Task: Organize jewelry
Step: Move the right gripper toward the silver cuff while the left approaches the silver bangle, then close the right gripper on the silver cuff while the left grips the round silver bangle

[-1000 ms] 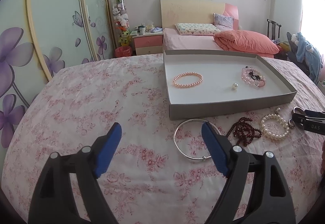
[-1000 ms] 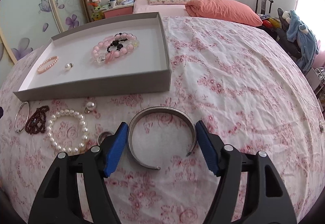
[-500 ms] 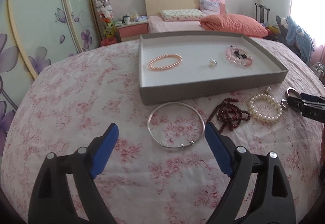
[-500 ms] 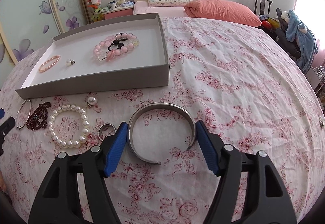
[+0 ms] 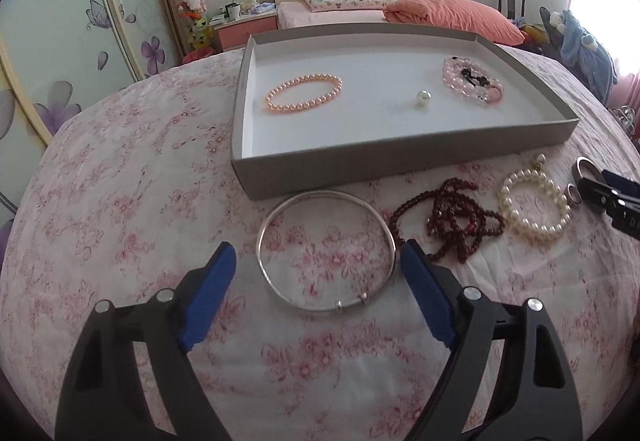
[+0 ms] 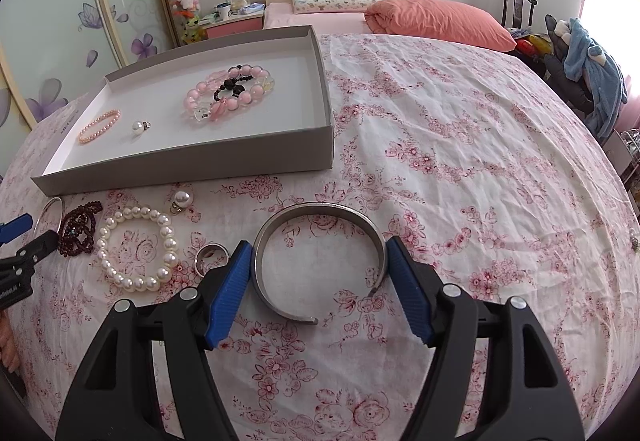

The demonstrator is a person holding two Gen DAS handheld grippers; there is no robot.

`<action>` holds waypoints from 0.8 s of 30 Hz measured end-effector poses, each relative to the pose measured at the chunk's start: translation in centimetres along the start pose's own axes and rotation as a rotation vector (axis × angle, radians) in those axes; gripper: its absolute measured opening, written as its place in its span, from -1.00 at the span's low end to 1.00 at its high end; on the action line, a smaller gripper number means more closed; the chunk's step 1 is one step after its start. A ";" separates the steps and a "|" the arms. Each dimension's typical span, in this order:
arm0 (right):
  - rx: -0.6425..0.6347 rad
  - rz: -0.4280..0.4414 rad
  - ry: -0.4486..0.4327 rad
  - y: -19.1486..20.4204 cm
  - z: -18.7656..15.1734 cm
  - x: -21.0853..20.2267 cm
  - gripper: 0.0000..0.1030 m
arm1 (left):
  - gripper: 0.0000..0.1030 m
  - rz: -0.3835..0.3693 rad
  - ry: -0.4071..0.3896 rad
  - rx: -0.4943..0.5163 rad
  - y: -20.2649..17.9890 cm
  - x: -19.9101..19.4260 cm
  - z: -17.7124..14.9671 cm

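Observation:
A grey tray [image 5: 400, 157] [image 6: 180, 165] lies on a floral cloth and holds a peach bead bracelet [image 5: 303, 95], a loose pearl [image 5: 423, 98] and a pink bead bracelet [image 5: 472, 85]. My left gripper [image 5: 318, 261] is open, its blue pads on either side of a thin silver bangle [image 5: 326, 249] on the cloth. My right gripper [image 6: 318, 253] is open around a wide silver cuff [image 6: 320, 241], pads close to or touching its sides. Dark red beads [image 5: 448, 221], a white pearl bracelet [image 5: 534, 207] [image 6: 138, 249] and a ring [image 6: 210, 257] lie between them.
A pearl pendant [image 6: 182, 199] lies near the tray's front wall. Behind the table are a bed with an orange duvet [image 5: 452, 17], a nightstand [image 5: 244, 29] and sliding wardrobe doors [image 5: 60, 41]. A chair with clothes [image 6: 580, 61] stands at the right.
My left gripper moved forward and lower to straddle the silver bangle. My right gripper's pads have drawn in closer around the cuff.

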State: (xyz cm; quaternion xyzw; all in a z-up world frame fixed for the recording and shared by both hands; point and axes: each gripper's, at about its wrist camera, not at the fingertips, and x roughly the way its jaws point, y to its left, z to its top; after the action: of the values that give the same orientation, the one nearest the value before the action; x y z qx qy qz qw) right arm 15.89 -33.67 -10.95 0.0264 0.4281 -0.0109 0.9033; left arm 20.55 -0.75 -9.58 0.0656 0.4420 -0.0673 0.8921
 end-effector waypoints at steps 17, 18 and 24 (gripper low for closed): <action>-0.027 0.010 0.001 0.8 -0.1 0.0 0.36 | 0.40 0.009 0.015 -0.040 1.1 -0.7 -0.5; -0.029 0.013 0.002 0.9 -0.1 0.0 0.40 | 0.42 0.010 0.016 -0.041 1.1 -0.7 -0.5; -0.034 0.016 0.003 1.0 -0.1 0.0 0.37 | 0.44 0.005 0.006 -0.062 1.5 -0.7 -0.9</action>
State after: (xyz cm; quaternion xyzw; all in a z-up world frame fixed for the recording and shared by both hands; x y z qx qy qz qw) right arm 15.87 -32.71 -10.98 0.0147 0.4294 0.0035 0.9030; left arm 19.72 0.93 -9.47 0.0391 0.4464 -0.0513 0.8925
